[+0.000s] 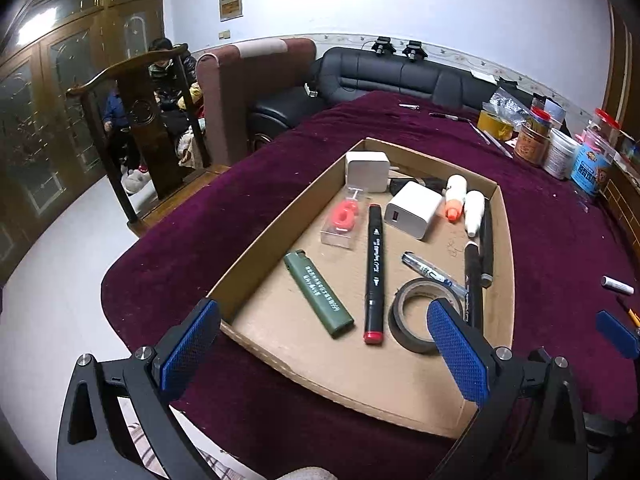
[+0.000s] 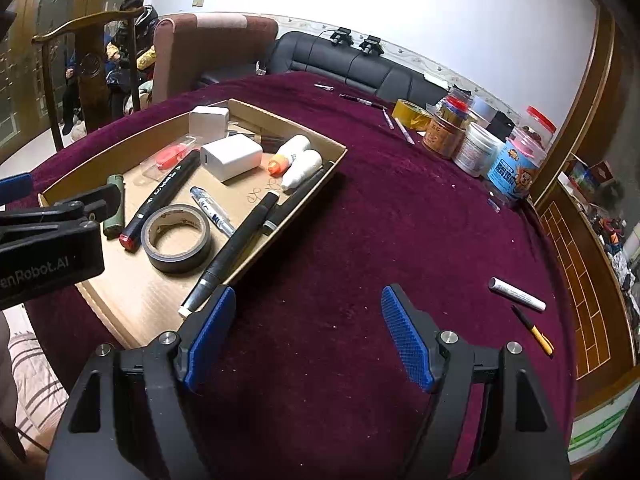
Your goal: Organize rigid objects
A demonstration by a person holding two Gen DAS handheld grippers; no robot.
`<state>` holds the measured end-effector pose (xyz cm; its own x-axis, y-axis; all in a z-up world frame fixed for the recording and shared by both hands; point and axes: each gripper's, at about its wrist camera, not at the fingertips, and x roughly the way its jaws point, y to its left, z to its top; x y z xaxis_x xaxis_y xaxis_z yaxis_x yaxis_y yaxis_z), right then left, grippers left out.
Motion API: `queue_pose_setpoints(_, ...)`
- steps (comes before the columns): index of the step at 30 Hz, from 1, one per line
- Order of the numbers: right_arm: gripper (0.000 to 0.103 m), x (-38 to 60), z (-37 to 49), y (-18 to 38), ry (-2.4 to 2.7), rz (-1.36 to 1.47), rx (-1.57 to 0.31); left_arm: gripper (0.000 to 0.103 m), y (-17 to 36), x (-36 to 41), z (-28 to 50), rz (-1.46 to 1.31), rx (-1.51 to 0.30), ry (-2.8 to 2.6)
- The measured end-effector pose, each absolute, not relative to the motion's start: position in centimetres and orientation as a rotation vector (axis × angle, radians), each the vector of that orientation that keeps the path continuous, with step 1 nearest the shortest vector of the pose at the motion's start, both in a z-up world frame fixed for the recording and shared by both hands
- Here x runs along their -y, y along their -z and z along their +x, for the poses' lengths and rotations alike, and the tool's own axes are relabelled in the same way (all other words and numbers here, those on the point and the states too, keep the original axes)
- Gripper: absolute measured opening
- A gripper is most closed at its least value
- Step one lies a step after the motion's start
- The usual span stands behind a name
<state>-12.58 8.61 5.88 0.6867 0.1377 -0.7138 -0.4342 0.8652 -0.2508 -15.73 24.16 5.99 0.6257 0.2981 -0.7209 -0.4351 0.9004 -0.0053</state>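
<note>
A shallow cardboard tray (image 1: 264,236) (image 2: 320,138) lies on the maroon tablecloth. It holds a green lighter (image 1: 318,293), a black marker with red cap (image 1: 374,272), a tape roll (image 1: 416,320) (image 2: 178,238), two white chargers (image 1: 412,209), small white bottles (image 1: 456,196), a clear pen (image 1: 432,272) and black pens (image 2: 232,248). My left gripper (image 1: 324,346) is open and empty over the tray's near edge. My right gripper (image 2: 308,334) is open and empty over bare cloth right of the tray. A white tube (image 2: 517,294) and a yellow-black pen (image 2: 534,330) lie on the cloth to its right.
Jars and tubs (image 2: 480,148) and a yellow tape roll (image 2: 412,114) stand at the table's far right. Loose pens (image 2: 360,100) lie at the far edge. A wooden chair (image 1: 148,132), an armchair and a black sofa (image 1: 400,72) stand beyond the table.
</note>
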Motion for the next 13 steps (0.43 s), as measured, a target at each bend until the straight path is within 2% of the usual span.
queue_pose_setpoints(13,0.076,-9.31,-12.74,-6.03,-0.335,-0.431,-0.755,0.102,-6.10,-24.56,-15.91,-0.169,-0.785,-0.412)
